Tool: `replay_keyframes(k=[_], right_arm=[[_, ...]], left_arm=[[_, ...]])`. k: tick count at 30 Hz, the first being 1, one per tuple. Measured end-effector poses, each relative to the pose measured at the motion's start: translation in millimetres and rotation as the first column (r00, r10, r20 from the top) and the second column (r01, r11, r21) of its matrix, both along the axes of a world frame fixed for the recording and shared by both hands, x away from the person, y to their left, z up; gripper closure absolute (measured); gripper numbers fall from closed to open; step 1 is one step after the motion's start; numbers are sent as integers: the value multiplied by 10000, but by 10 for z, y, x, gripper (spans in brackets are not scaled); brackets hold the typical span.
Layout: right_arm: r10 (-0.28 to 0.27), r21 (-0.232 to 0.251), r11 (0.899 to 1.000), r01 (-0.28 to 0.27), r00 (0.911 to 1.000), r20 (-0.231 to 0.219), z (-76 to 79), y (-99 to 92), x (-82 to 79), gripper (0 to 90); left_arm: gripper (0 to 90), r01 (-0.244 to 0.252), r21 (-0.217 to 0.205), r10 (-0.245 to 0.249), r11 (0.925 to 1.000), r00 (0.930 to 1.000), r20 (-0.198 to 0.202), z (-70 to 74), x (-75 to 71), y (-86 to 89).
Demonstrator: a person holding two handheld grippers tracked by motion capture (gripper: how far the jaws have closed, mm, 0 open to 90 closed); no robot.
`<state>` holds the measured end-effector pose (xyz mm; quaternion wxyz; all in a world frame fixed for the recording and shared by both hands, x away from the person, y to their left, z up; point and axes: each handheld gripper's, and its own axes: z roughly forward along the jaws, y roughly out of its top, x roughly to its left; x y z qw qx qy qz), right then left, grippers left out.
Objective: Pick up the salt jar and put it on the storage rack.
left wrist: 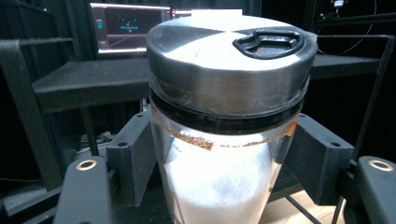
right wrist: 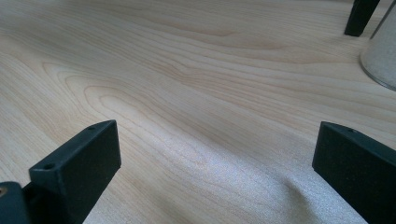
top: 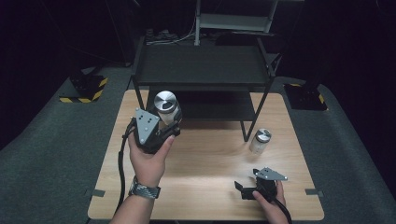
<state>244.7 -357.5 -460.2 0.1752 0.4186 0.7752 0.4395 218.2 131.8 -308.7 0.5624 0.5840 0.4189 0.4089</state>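
In the high view, the left gripper [top: 169,128] is seen nearest, held above the wooden table [top: 201,154] before the black shelf rack [top: 201,70], pinching a jar [top: 166,106]. A second jar [top: 259,140] stands near the spread, empty right gripper [top: 245,189]. In the left gripper view, the jar [left wrist: 219,154] is clamped below its steel lid [left wrist: 229,60]; glass walls are judged rigid, slippery and breakable, the white filling heavy. In the right gripper view, bare table [right wrist: 187,93] is framed between the jaws.
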Motion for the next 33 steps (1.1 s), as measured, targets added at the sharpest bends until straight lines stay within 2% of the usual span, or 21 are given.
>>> replay_keyframes(k=[18, 23, 33], right_arm=[[40, -18, 10000, -40, 10000, 1, 1, 1, 3, 9], [38, 8, 10000, -38, 10000, -2, 0, -5, 3, 9], [61, 72, 10000, -61, 10000, 24, -8, -17, 1, 9]], left_arm=[[308, -78, 66, 75, 9999, 9988, 480, 222, 32, -39], [308, -138, 140, 130, 9998, 9982, 592, 257, 97, -63], [308, -243, -15, 243, 9997, 9960, 860, 345, 265, -118]])
